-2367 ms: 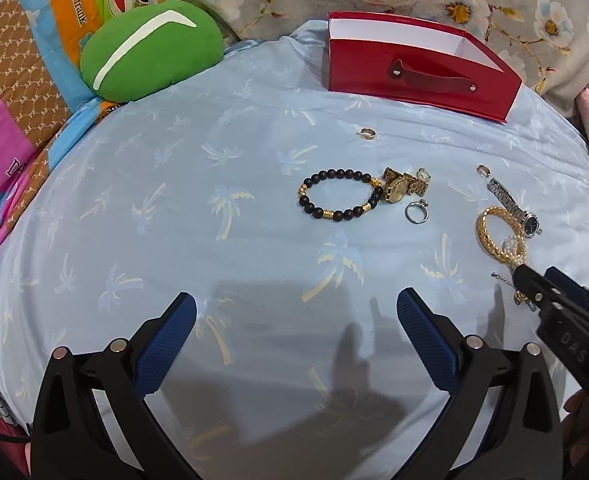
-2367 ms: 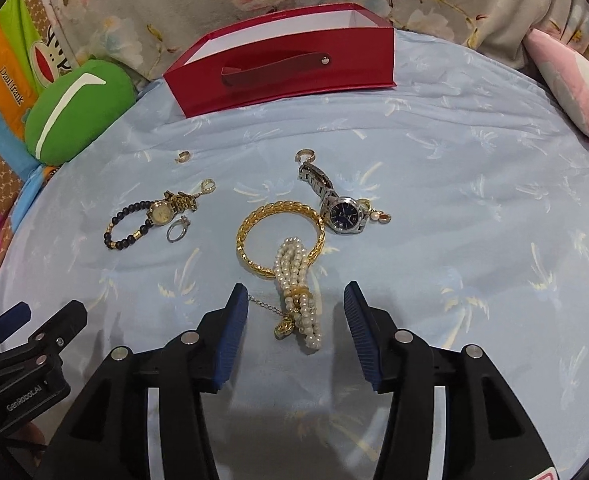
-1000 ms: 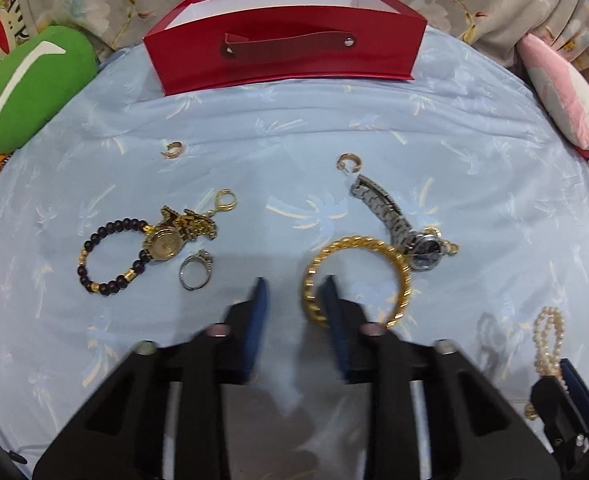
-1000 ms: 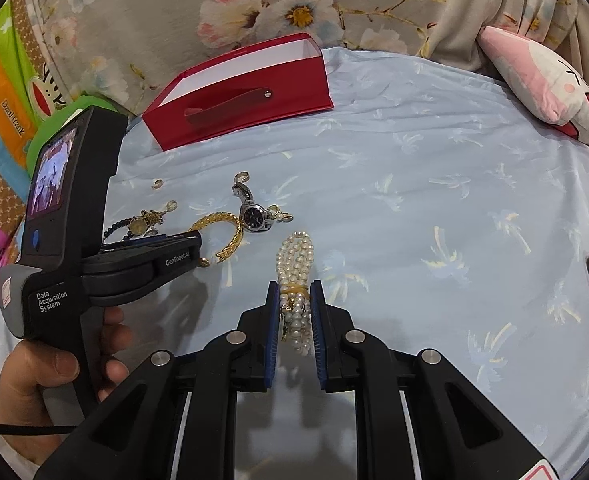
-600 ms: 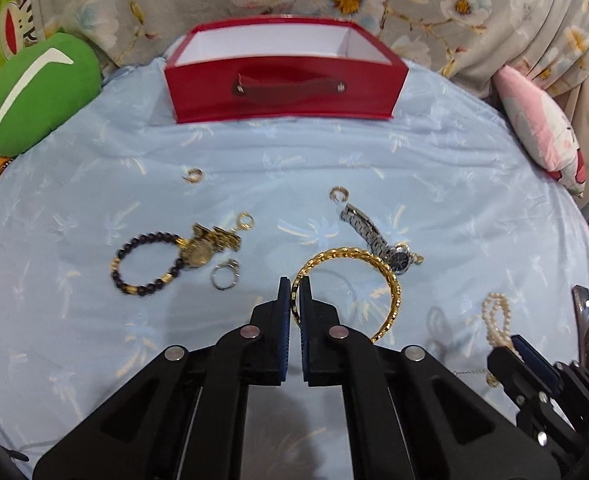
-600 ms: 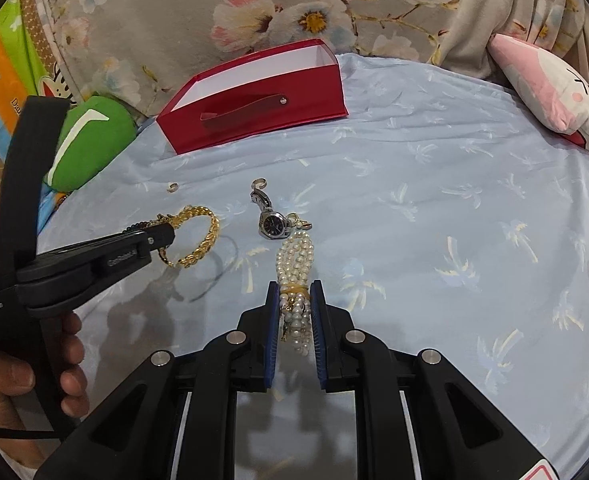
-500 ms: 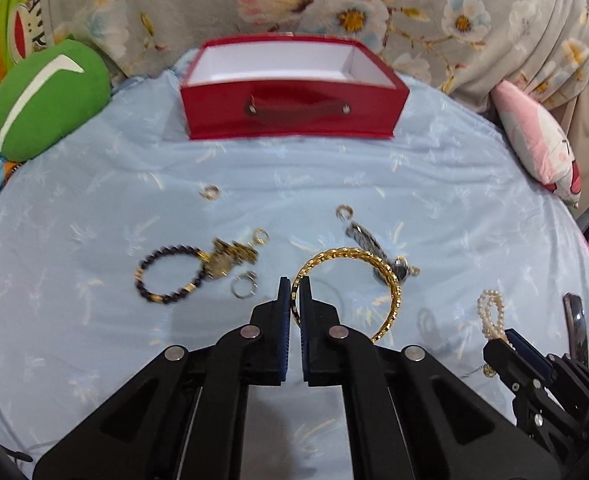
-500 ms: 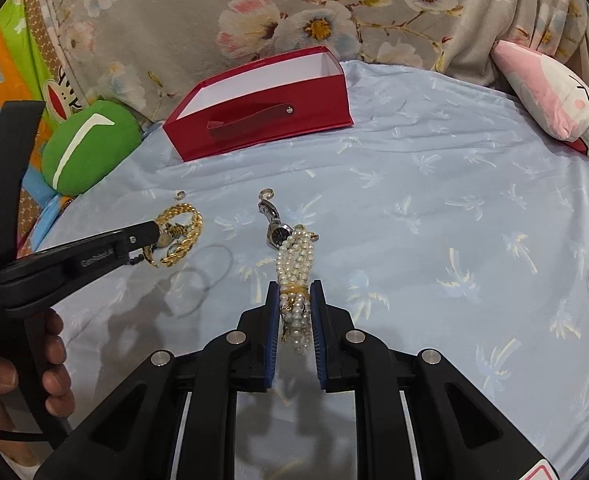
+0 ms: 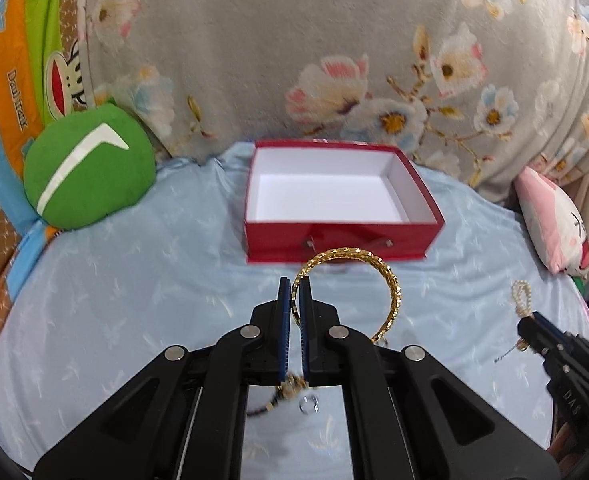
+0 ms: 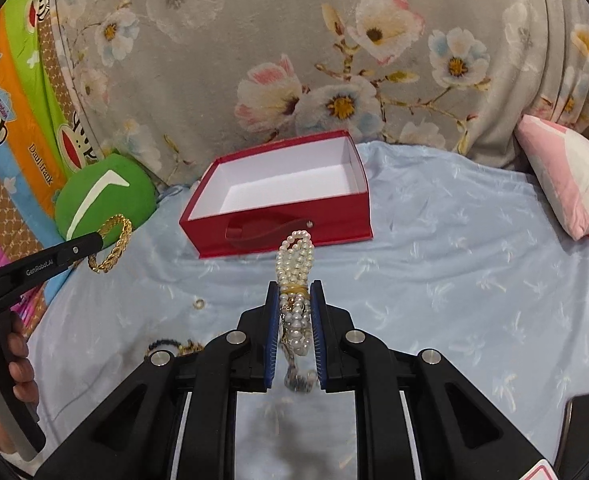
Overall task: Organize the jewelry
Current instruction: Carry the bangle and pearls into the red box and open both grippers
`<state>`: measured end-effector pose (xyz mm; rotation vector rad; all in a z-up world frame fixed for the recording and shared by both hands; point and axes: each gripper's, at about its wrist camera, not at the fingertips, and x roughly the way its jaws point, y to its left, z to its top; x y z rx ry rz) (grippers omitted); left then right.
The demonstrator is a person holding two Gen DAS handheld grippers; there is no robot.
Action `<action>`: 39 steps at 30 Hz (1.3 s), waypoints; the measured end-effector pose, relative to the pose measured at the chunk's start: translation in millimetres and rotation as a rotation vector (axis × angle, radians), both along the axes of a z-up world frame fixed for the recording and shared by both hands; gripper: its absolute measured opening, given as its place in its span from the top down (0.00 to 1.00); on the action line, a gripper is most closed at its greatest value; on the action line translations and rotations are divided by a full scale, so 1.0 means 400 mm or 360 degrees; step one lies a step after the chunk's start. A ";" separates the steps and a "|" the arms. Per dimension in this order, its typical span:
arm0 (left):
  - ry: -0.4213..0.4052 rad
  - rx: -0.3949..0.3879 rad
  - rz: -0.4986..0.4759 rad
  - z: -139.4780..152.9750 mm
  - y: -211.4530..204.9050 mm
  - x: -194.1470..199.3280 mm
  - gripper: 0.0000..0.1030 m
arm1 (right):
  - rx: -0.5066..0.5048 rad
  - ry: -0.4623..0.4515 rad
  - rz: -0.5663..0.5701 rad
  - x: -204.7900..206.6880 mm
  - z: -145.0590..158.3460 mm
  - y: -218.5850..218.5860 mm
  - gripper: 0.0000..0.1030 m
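My left gripper [image 9: 295, 286] is shut on a gold chain bangle [image 9: 390, 280] and holds it in the air in front of the open red box [image 9: 342, 238] with a white, empty inside. My right gripper [image 10: 294, 290] is shut on a white pearl bracelet [image 10: 296, 254], also lifted, short of the same red box [image 10: 286, 220]. The bangle also shows in the right wrist view [image 10: 114, 246], held by the left gripper. The pearl bracelet shows at the right in the left wrist view [image 9: 522, 298].
On the light blue sheet lie a small ring [image 10: 199, 303], a dark bead bracelet [image 10: 166, 345], a silver ring [image 9: 308, 404] and a watch partly hidden under my fingers. A green cushion [image 9: 90, 166] is at the left, a pink pillow [image 9: 550, 224] at the right, floral fabric behind.
Both grippers have closed on their pieces and lifted them off the sheet. Both have moved up and toward the red box, whose inside is now in view.
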<state>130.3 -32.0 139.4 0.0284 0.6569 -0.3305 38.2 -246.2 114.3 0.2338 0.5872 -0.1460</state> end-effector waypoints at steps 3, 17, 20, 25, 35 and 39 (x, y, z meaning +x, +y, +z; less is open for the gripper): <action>-0.0044 0.0012 0.0039 0.032 -0.005 0.056 0.97 | 0.0004 -0.0032 0.0020 0.077 0.041 -0.026 0.87; 0.0029 0.0017 0.0087 0.053 -0.119 0.450 0.94 | 0.0070 0.0019 0.0029 0.531 0.093 -0.157 0.87; 0.0050 0.0024 0.0106 0.036 -0.147 0.536 0.94 | 0.0110 0.0060 0.0027 0.621 0.063 -0.176 0.87; 0.0107 0.0017 0.0132 -0.010 -0.181 0.661 0.94 | 0.0163 0.0111 0.0004 0.735 0.008 -0.215 0.87; 0.0129 0.0125 0.0183 -0.140 -0.237 0.788 0.92 | 0.0073 0.0199 -0.0014 0.867 -0.082 -0.220 0.86; 0.0077 0.0139 0.0211 -0.148 -0.243 0.801 0.68 | 0.0018 0.0180 -0.0023 0.881 -0.093 -0.218 0.83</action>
